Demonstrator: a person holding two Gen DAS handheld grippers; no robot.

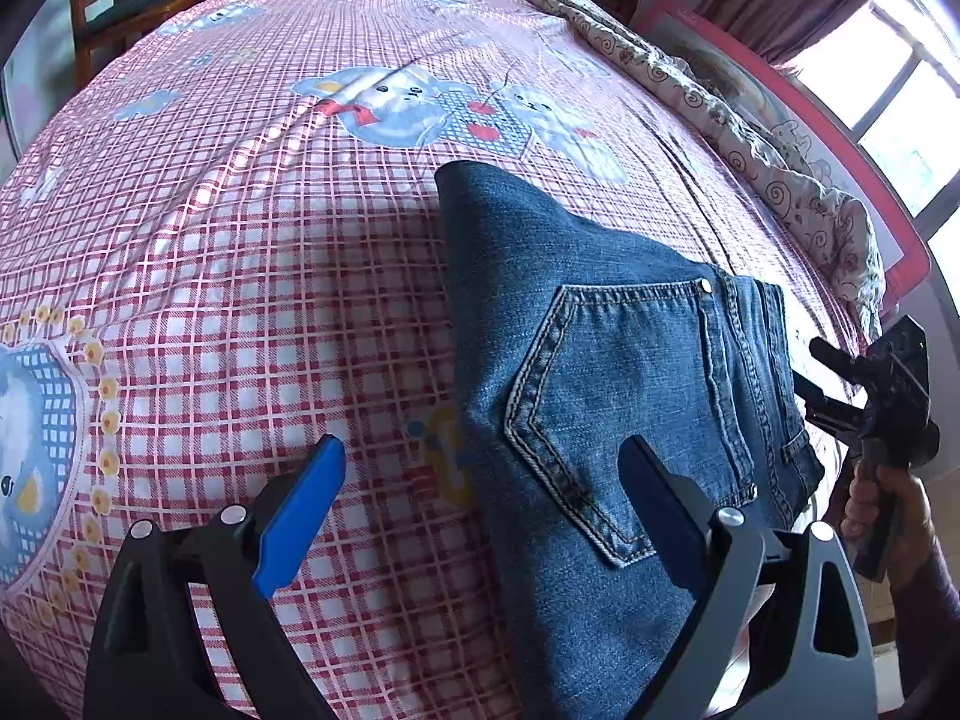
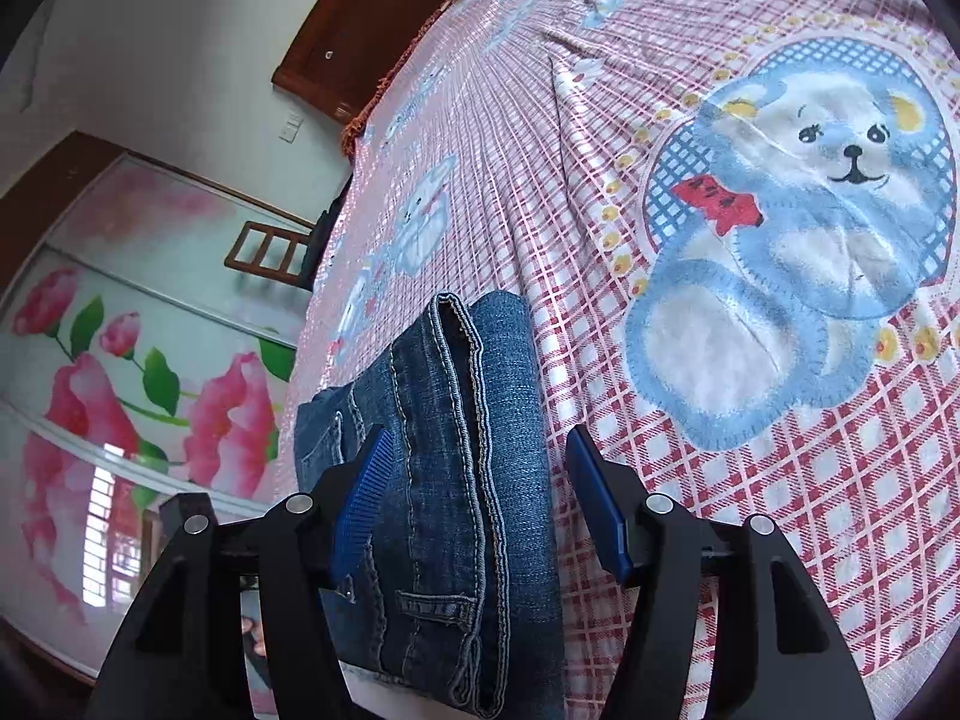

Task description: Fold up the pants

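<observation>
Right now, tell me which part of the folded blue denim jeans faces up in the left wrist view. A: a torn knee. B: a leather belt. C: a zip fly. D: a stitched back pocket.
D: the folded blue denim jeans lie on the pink checked bedsheet with a stitched back pocket and its rivet on top; no fly, tear or belt shows.
</observation>
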